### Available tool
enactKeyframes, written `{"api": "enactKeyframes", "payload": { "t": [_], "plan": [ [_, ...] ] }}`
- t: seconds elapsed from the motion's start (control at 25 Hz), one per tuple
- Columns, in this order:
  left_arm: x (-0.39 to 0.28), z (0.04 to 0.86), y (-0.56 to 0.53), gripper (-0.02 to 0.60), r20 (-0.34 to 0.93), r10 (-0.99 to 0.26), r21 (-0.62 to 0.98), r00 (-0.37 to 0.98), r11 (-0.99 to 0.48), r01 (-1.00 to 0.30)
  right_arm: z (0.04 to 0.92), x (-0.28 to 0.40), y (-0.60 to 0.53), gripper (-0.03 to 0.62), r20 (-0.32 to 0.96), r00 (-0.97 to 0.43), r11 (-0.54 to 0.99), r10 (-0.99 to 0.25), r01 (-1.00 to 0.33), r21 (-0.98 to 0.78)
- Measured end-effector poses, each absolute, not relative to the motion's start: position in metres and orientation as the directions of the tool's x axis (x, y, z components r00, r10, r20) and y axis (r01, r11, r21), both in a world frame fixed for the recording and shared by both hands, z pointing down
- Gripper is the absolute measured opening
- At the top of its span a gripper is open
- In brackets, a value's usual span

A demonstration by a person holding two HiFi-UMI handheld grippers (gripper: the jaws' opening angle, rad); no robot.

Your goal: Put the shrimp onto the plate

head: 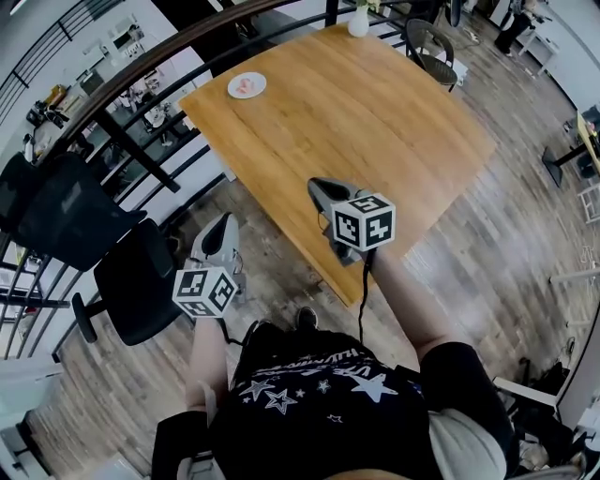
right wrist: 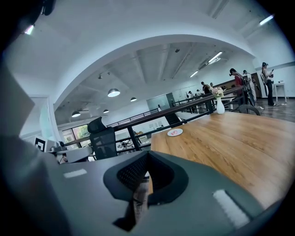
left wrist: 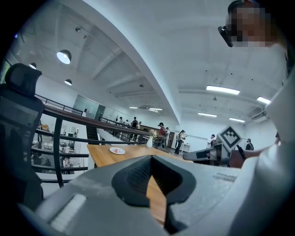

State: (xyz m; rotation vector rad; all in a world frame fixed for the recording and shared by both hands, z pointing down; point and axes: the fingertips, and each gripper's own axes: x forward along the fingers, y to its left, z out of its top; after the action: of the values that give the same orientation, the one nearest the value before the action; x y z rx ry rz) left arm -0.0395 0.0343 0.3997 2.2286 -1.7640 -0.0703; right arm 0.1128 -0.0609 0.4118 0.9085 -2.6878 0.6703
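Observation:
A small white plate (head: 247, 86) lies near the far left corner of the wooden table (head: 375, 122). Something pink that looks like the shrimp (head: 245, 87) rests on it. The plate also shows far off in the left gripper view (left wrist: 117, 150) and in the right gripper view (right wrist: 174, 132). My right gripper (head: 320, 187) hovers over the table's near edge, shut with nothing between its jaws (right wrist: 146, 174). My left gripper (head: 225, 221) is held beside the table over the floor. It looks shut and empty (left wrist: 150, 167). Both are far from the plate.
A white vase (head: 359, 21) stands at the table's far edge, with a round chair (head: 429, 49) behind it. Two black office chairs (head: 141, 281) stand to the left by a dark railing (head: 141, 70). People stand in the distance (left wrist: 160, 131).

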Motion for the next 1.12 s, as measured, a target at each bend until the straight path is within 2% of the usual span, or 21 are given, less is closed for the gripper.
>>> {"api": "enactKeyframes", "payload": {
  "t": [0.56,1.12],
  "plan": [
    [-0.046,0.403,0.093,0.002,0.161,-0.935,0.289,0.316,-0.262,-0.921,0.427,0.117,0.001,0.002,0.361,-0.733,0.619,-0.576,-0.680,-0.394],
    [-0.055,0.389,0.191,0.002,0.136,-0.911,0.281,0.388,-0.340,-0.897,0.409,0.111,0.118,0.002,0.330,-0.676,0.584,-0.659,-0.736,-0.341]
  ]
}}
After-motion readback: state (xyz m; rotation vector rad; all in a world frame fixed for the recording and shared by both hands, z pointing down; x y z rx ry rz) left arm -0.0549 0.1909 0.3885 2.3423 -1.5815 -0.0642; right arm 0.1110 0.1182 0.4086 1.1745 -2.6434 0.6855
